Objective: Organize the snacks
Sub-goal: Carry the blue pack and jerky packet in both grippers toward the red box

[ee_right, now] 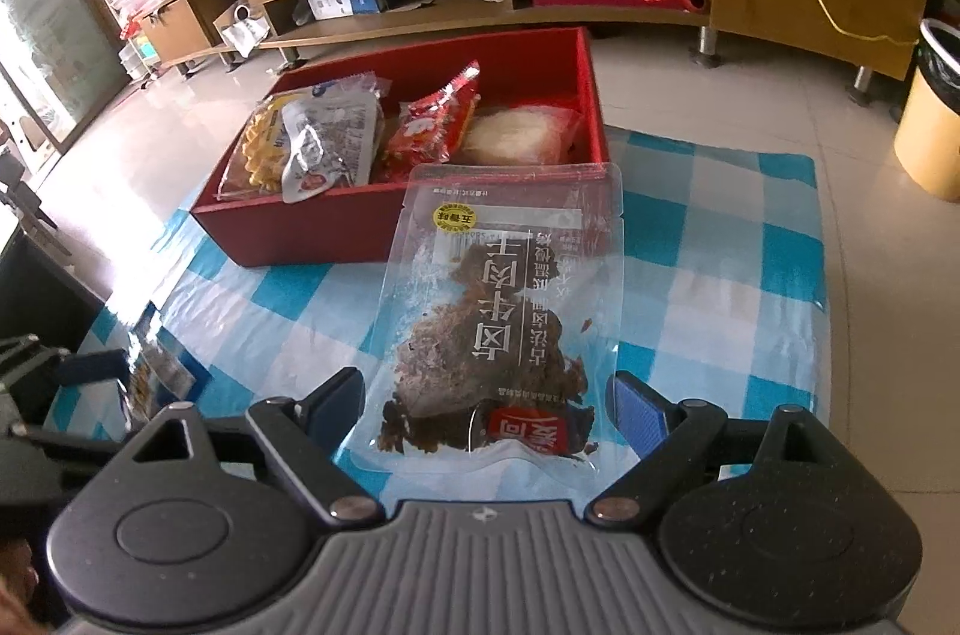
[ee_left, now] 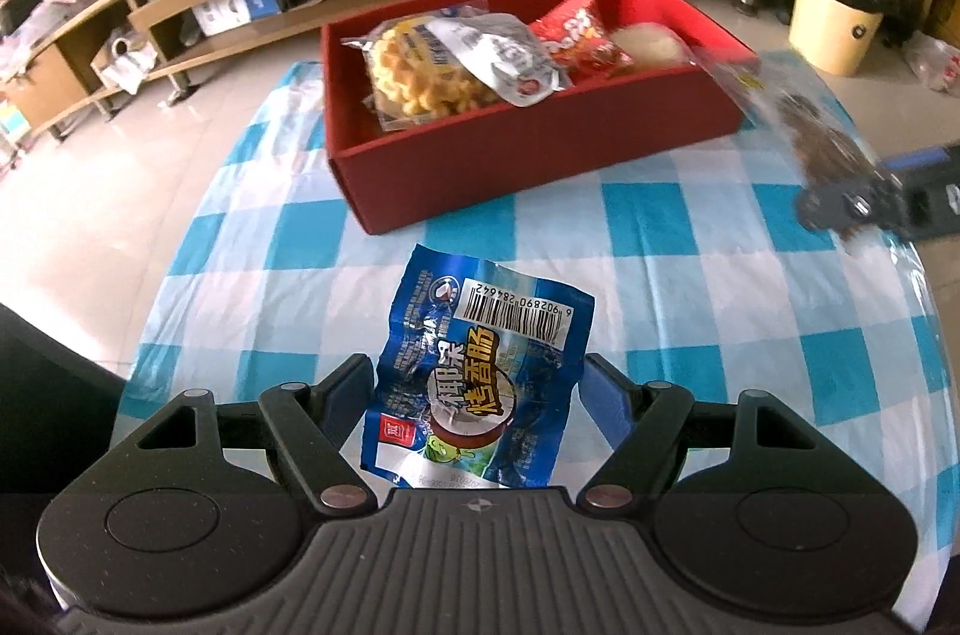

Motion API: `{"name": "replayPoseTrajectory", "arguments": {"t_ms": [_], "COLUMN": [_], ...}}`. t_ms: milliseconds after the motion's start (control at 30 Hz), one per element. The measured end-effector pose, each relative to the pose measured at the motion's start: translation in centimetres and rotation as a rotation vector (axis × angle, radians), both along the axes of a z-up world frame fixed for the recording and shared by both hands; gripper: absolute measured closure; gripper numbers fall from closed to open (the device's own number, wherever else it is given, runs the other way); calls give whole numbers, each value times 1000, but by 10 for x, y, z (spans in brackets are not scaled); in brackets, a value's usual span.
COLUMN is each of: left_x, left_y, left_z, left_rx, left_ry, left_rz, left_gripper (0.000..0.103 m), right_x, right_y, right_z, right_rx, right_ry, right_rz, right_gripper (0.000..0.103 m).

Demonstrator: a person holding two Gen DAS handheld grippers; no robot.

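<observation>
The crinkled blue sausage packet (ee_left: 480, 371) is sitting pinched in the left claw (ee_left: 477, 395) above the checkered tabletop (ee_left: 690, 287) — the clear beef-jerky pouch (ee_right: 504, 317) is hanging gripped in the right claw (ee_right: 486, 407), both tilting down toward the red cardboard box (ee_left: 540, 155).

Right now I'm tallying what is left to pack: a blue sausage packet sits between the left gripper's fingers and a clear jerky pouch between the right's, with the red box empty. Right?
Not quite: the red box is not empty. The right wrist view shows a waffle pack, a red packet and a pale bun in it. The blue sausage packet and clear jerky pouch are as you say.
</observation>
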State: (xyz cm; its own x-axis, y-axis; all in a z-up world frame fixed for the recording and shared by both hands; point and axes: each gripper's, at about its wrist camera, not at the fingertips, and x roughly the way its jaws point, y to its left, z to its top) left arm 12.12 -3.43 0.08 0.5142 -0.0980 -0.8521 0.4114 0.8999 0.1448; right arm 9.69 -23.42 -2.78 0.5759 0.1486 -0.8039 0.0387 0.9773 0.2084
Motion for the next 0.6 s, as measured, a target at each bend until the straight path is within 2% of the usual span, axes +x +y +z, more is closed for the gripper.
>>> {"name": "replayPoseTrajectory", "arguments": {"t_ms": [133,400,600], "left_x": [5,11,6], "left_y": [6,13,26], "left_z": [0,2,-3], "left_rx": [8,-11,-25], "left_ry": [-5,0,27], "left_rz": [25,55,125], "left_gripper": [23,23,23], "right_x": [-10,-40,-55], "right_y": [2,15,26], "right_z": [-2,-5,-13], "right_rx": [-28,-17,8], "right_ry": [11,2,17], "right_rz": [10,-1,-11], "right_gripper": [15,15,15]}}
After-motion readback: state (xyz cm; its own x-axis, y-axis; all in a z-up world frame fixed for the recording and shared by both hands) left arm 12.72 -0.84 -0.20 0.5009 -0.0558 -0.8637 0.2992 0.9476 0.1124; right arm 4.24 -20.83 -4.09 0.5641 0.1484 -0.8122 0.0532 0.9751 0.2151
